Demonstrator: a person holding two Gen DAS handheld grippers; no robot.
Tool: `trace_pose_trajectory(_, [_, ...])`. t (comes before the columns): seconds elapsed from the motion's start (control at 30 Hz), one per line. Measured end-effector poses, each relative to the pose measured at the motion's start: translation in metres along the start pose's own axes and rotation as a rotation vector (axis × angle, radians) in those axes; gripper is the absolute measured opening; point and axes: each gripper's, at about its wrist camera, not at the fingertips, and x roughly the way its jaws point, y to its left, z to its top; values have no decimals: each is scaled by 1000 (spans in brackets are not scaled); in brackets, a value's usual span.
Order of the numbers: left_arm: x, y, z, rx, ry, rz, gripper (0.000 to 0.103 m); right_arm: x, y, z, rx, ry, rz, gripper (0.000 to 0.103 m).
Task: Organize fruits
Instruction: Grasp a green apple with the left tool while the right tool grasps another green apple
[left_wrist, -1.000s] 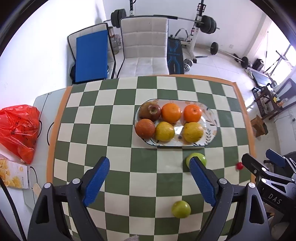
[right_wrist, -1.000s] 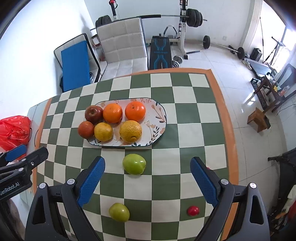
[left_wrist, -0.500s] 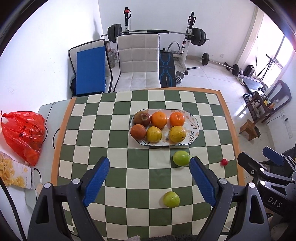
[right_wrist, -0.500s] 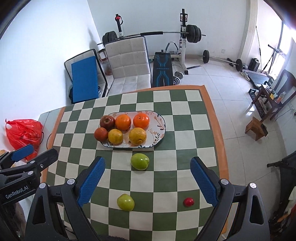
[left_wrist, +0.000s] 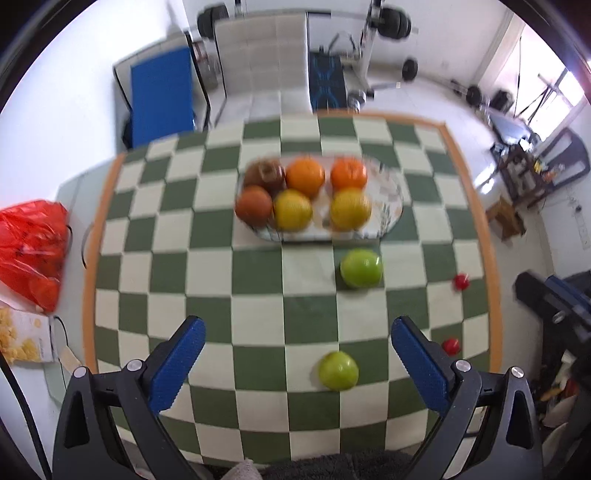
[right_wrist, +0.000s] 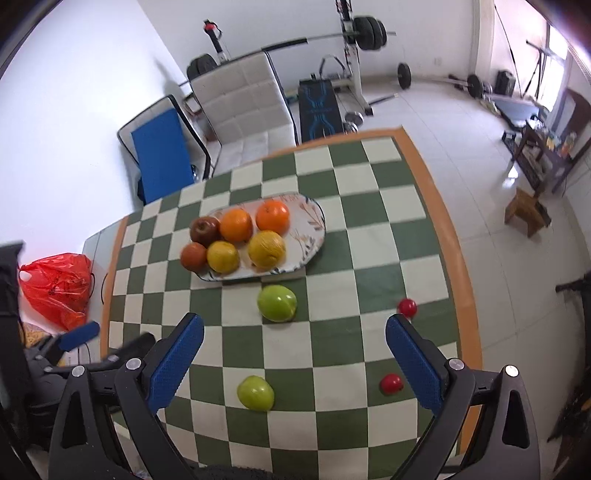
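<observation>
Red plastic bag (right_wrist: 57, 290): far left, off the table edge, on a pale side surface; printed box (left_wrist: 24, 341) just below it in left wrist view.

Left gripper (left_wrist: 295, 363): above near edge of table, jaws wide apart, nothing between the blue pads. Also seen at lower left of right wrist view.

Table (right_wrist: 373, 258): green/cream checker cloth w/ orange border.

Oval plate (right_wrist: 312, 221): patterned, left-centre of table. Holds 6 fruits in 2 rows. Back row, L to R: dark red apple (right_wrist: 204, 229), orange (right_wrist: 236, 224), second orange (right_wrist: 272, 217). Front row: reddish fruit (right_wrist: 193, 255), yellow citrus (right_wrist: 222, 256), larger yellow citrus (right_wrist: 266, 248). Right end of plate bare.

Green apple (right_wrist: 277, 302): on cloth just in front of plate, not touching it.

Second green apple (right_wrist: 255, 393): nearer the table's front edge, well apart from the first.

Small red fruit (right_wrist: 407, 307): right side, near orange border. Another small red fruit (right_wrist: 390, 384): nearer front, right.

Right gripper (right_wrist: 294, 363): above the table's near edge, jaws wide, empty.

Left wrist view blurred.
</observation>
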Motion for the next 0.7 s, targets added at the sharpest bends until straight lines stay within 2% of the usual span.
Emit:
trace_pose_trajectory(0.13, [75, -14, -23, -16, 220, -39, 103, 38, -26, -9, 31, 82, 12, 101])
trace_pose_trajectory(0.2, [106, -20, -34, -31, 310, -58, 103, 64, -40, -17, 37, 130, -14, 96])
trace_pose_trajectory(0.33, [160, -33, -54, -53, 455, -89, 101, 110, -63, -29, 58, 228, -38, 93])
trace_pose_trajectory(0.37, [172, -37, -58, -52, 478, -95, 97, 118, -67, -31, 61, 245, -42, 93])
trace_pose_trajectory(0.43, [186, -42, -63, -42, 510, -102, 76, 132, -72, -34, 64, 271, -41, 93])
trace_pose_trajectory(0.47, [191, -44, -66, -35, 523, -99, 56, 142, -73, -34, 67, 289, -37, 93])
trace_pose_trajectory(0.53, [193, -43, -69, -50, 529, -112, 55, 153, -72, -32, 67, 308, -24, 93])
trace_pose_trajectory(0.63, [187, -35, -68, -51, 490, -66, 55, 166, -61, -23, 51, 316, 13, 93])
trace_pose_trajectory(0.7, [184, -18, -65, -96, 475, -47, 55, 181, -46, -14, 33, 322, 48, 93])
